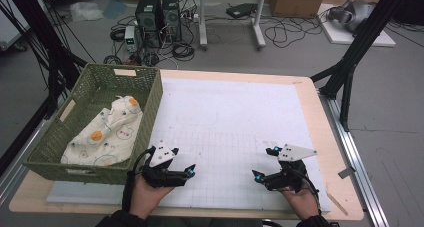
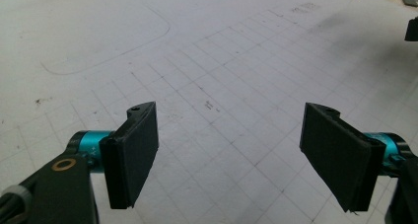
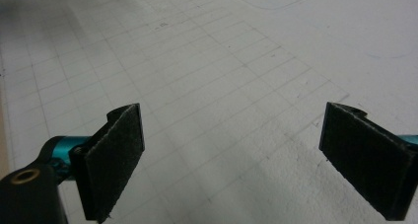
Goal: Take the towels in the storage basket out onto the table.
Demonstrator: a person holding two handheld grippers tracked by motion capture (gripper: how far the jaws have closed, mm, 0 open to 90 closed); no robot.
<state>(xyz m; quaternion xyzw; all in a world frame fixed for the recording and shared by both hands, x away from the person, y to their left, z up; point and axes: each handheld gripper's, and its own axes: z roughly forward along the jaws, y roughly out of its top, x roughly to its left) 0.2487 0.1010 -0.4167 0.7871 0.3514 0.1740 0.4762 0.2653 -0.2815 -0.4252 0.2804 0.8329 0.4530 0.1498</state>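
A green woven basket (image 1: 150,94) stands at the table's left and holds a cream cloth (image 1: 107,129) printed with orange patches and small bear faces. Near the front edge of the white gridded mat (image 1: 230,117) a hand holds my left gripper (image 1: 184,160), just right of the basket's front corner. Its jaws stand wide apart with nothing between them, and the left gripper view shows bare mat (image 2: 207,51) beyond my left gripper (image 2: 231,115). My right gripper (image 1: 264,163) rests at the front right. Its jaws are also spread, and my right gripper (image 3: 232,113) has only mat (image 3: 217,61) ahead.
The mat lies on a light wooden table (image 1: 327,137). Black frame legs (image 1: 350,52) rise at the right and left. On the floor beyond the table are computer towers (image 1: 157,14), cables and boxes.
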